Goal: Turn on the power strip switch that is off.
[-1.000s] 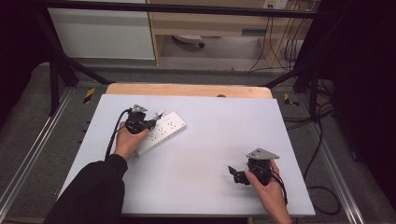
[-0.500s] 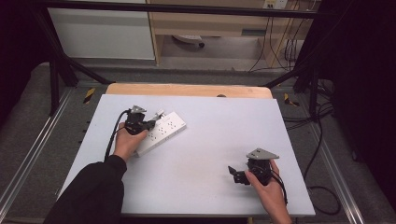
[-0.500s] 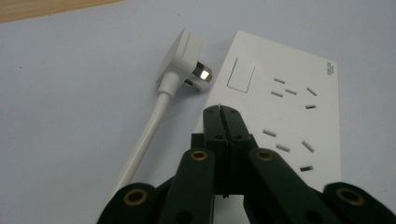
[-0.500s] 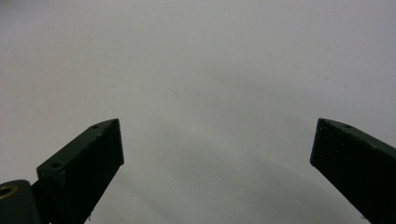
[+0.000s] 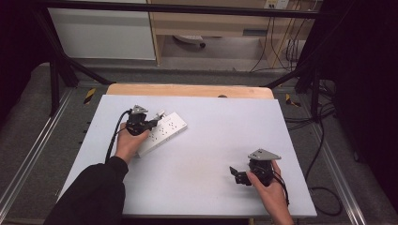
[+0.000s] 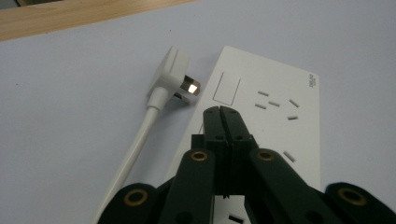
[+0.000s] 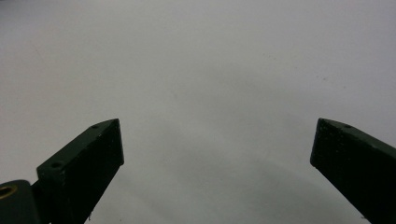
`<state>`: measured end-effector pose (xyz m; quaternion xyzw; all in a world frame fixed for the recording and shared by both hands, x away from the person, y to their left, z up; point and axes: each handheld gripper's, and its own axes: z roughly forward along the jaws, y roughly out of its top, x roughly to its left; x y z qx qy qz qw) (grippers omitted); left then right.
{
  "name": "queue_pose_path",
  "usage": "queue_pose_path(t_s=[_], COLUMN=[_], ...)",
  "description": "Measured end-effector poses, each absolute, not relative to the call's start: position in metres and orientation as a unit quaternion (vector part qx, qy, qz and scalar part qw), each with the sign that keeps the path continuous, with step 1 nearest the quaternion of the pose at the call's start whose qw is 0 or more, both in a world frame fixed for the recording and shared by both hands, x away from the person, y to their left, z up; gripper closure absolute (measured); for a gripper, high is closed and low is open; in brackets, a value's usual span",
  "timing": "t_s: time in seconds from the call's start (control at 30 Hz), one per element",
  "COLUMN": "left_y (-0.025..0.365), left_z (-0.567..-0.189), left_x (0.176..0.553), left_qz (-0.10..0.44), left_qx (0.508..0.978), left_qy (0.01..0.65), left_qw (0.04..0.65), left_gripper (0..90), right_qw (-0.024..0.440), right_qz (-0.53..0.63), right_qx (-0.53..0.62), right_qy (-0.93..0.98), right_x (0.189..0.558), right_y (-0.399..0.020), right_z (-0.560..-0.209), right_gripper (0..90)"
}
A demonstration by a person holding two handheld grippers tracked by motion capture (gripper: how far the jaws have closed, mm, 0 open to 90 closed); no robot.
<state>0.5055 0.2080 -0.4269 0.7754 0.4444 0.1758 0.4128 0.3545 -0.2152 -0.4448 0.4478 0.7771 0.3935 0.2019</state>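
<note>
Glossy white plastic power strip (image 6: 271, 121); matt table (image 5: 211, 140).

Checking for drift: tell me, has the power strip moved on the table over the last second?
No. The power strip keeps its place and angle against the table's wooden edge.

table: white rectangular board (image 5: 202, 140) on wooden top, your side at bottom
power strip: white plastic multi-socket strip (image 5: 165, 131), lying angled, left-centre
left gripper: your black two-jaw gripper (image 5: 146, 124) over the strip's near half
right gripper: your black gripper with grey plate (image 5: 239, 177) low over bare board, well apart from strip
</note>
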Motion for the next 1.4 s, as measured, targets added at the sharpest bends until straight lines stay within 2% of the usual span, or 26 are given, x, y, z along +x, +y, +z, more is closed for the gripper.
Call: queue_pose_path(t_s=[0.13, 0.23, 0.27, 0.4, 0.5, 0.53, 0.6, 0.63, 0.67, 0.73, 0.97, 1.4], left_y=[0.206, 0.206, 0.206, 0.208, 0.207, 0.206, 0.205, 0.205, 0.205, 0.206, 0.209, 0.213], left_z=[-0.424, -0.421, -0.420, -0.418, -0.416, -0.416, -0.415, -0.415, -0.415, -0.414, -0.411, -0.403], left_x=[0.504, 0.503, 0.503, 0.503, 0.503, 0.504, 0.504, 0.504, 0.504, 0.504, 0.503, 0.498], left_qz=[0.175, 0.183, 0.182, 0.184, 0.194, 0.193, 0.192, 0.192, 0.190, 0.188, 0.176, 0.168], left_qx=[0.774, 0.768, 0.766, 0.759, 0.755, 0.754, 0.754, 0.754, 0.754, 0.752, 0.745, 0.740], left_qy=[0.441, 0.443, 0.443, 0.449, 0.458, 0.461, 0.465, 0.465, 0.465, 0.467, 0.474, 0.479], left_qw=[0.419, 0.426, 0.429, 0.434, 0.427, 0.426, 0.422, 0.423, 0.423, 0.426, 0.436, 0.442], left_gripper=[76.5, 61.3, 61.3, 51.8, 41.0, 31.5, 28.5, 19.2, 19.2, 12.8, 9.3, 9.0], right_qw=[0.203, 0.203, 0.203, 0.202, 0.202, 0.203, 0.202, 0.203, 0.203, 0.203, 0.202, 0.202], right_qz=[0.393, 0.393, 0.393, 0.392, 0.393, 0.392, 0.392, 0.392, 0.392, 0.392, 0.392, 0.392], right_qx=[0.447, 0.447, 0.447, 0.446, 0.447, 0.447, 0.447, 0.447, 0.447, 0.447, 0.447, 0.447], right_qy=[0.778, 0.778, 0.778, 0.779, 0.778, 0.778, 0.778, 0.778, 0.778, 0.778, 0.778, 0.778], right_x=[0.355, 0.355, 0.355, 0.355, 0.355, 0.355, 0.355, 0.355, 0.355, 0.355, 0.355, 0.355], right_y=[-0.215, -0.215, -0.215, -0.215, -0.215, -0.215, -0.215, -0.215, -0.215, -0.215, -0.215, -0.215], right_z=[-0.445, -0.445, -0.445, -0.445, -0.445, -0.445, -0.445, -0.445, -0.445, -0.445, -0.446, -0.445], right_gripper=[3.1, 3.2, 3.2, 3.1, 3.1, 3.1, 3.2, 3.1, 3.1, 3.2, 3.1, 3.2])
